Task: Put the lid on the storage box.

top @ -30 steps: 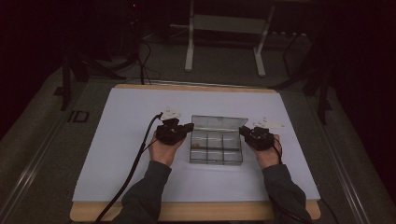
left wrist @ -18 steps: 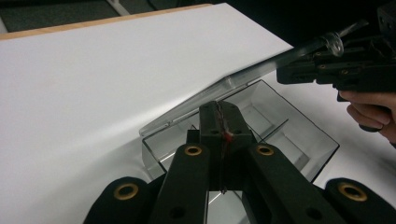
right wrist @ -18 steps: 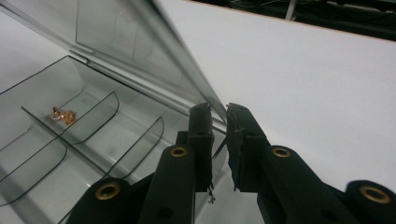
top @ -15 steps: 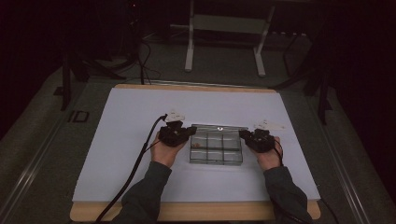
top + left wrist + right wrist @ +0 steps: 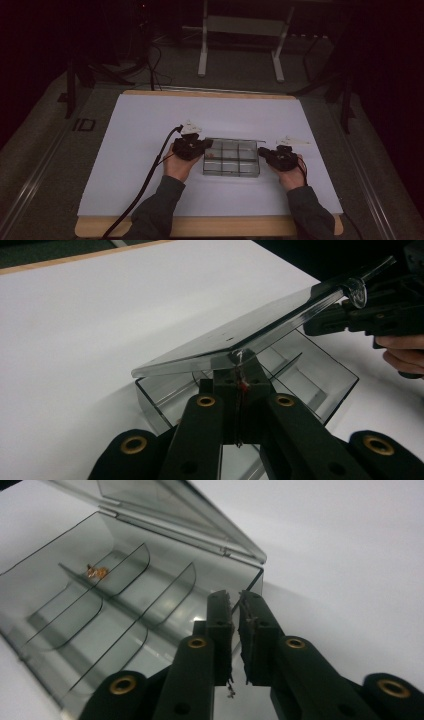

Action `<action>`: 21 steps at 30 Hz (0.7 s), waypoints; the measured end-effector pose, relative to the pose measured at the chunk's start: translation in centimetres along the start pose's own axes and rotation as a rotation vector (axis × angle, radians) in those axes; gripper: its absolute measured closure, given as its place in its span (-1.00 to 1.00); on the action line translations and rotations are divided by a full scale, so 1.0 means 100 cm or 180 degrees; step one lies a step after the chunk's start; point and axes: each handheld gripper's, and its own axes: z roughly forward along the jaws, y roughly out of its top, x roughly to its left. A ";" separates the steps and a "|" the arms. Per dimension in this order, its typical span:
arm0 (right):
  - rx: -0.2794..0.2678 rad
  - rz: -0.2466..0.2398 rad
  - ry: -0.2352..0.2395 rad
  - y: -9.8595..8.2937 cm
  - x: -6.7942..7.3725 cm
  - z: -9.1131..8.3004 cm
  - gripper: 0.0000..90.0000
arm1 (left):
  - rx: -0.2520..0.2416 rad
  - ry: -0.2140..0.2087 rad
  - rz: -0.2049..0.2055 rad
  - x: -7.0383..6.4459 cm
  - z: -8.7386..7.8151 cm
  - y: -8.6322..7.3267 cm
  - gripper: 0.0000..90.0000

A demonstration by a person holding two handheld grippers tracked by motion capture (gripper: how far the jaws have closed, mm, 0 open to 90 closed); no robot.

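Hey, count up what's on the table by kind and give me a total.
Clear compartment box with hinged lid: 1
Small orange piece inside the box: 1
Handheld grippers, left gripper and right gripper: 2
Total: 4

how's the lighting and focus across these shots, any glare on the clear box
High view: dim, dark surroundings, only the white table sheet lit. Left gripper view: bright glint along the lid edge; near jaws of the left gripper soft. Right gripper view: the compartment box is sharp, pale reflections on its floor.
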 end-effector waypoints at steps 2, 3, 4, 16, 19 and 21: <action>0.0016 -0.0022 -0.0001 -0.002 0.001 -0.003 0.97 | 0.0003 -0.0007 0.0003 -0.001 0.001 0.000 0.98; 0.0029 -0.0036 0.0010 -0.003 0.001 -0.004 0.99 | 0.0013 -0.0010 0.0015 -0.001 0.001 -0.001 0.98; 0.0044 -0.0042 0.0016 -0.004 0.001 -0.005 1.00 | 0.0021 -0.0010 0.0029 -0.002 0.001 -0.001 0.98; 0.0148 -0.0297 0.0190 -0.017 0.016 -0.019 1.00 | 0.0041 -0.0027 0.0023 -0.003 0.002 -0.007 0.99; 0.0144 -0.0314 0.0220 -0.020 0.018 -0.022 1.00 | 0.0046 -0.0032 0.0027 -0.003 0.002 -0.008 0.99; 0.0139 -0.0318 0.0243 -0.021 0.019 -0.024 1.00 | 0.0043 -0.0036 0.0027 -0.003 0.002 -0.008 0.99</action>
